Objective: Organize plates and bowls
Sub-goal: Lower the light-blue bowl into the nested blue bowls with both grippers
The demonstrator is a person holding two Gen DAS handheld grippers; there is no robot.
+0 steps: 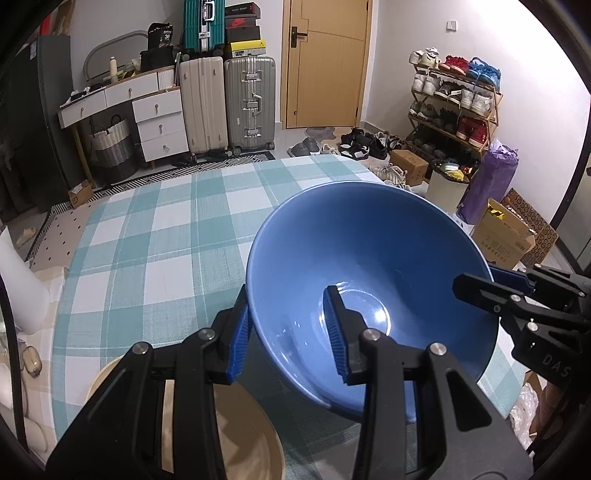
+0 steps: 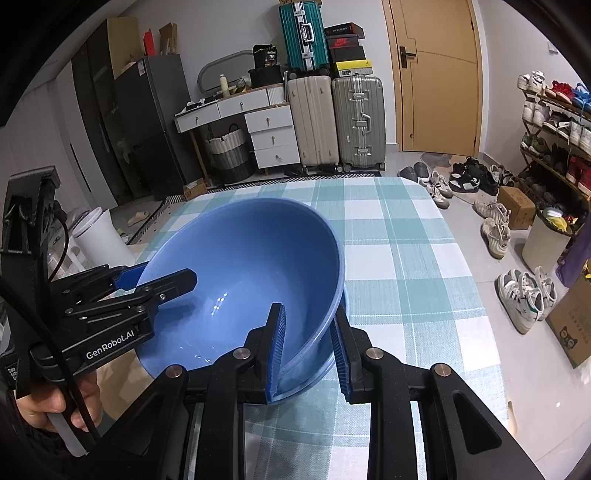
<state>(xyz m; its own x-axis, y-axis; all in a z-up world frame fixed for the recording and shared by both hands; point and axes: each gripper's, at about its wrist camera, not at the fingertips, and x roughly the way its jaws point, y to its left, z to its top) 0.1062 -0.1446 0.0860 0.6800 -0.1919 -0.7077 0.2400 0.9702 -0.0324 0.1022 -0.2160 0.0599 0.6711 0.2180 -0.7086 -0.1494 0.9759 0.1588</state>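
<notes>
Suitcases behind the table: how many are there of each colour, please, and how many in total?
Teal suitcase: 1, on top of the others
Cream suitcase: 1
Silver-grey suitcase: 1
Total: 3

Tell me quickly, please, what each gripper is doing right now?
Left gripper: closed on the blue bowl's rim.
Right gripper: closed on the opposite rim of the same bowl.
</notes>
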